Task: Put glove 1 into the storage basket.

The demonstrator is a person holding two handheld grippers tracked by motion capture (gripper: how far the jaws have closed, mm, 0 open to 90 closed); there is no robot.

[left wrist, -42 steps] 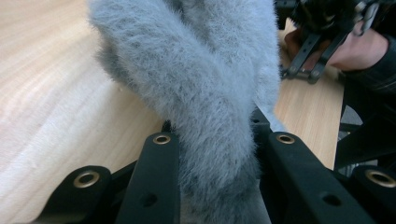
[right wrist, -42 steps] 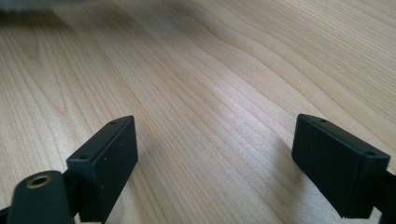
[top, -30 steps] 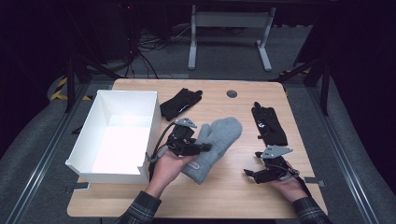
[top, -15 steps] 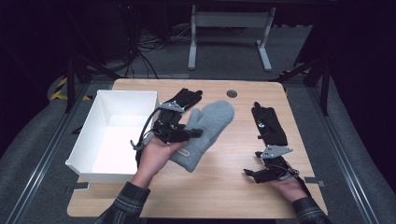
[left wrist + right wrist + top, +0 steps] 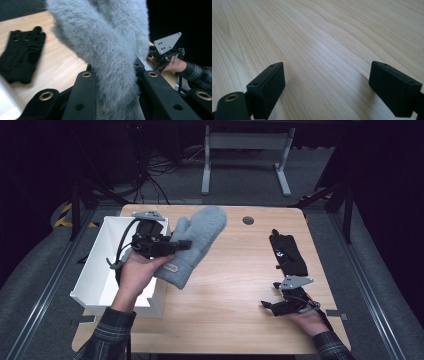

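Grey mitten (image 5: 196, 240): clamped at cuff in left gripper (image 5: 172, 247), long axis slanting up-right, just right of white bin (image 5: 97, 270); right gripper (image 5: 272, 306) wide, empty.

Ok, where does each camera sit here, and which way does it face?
High view: above the person's side, looking forward and down at the table; both forearms show.
Left gripper view: rides the left hand-held gripper, looking along its jaws clamped on the grey mitten.
Right gripper view: rides the right hand-held gripper, facing bare tabletop, jaws apart.
Shared: high and left gripper views both show the mitten.
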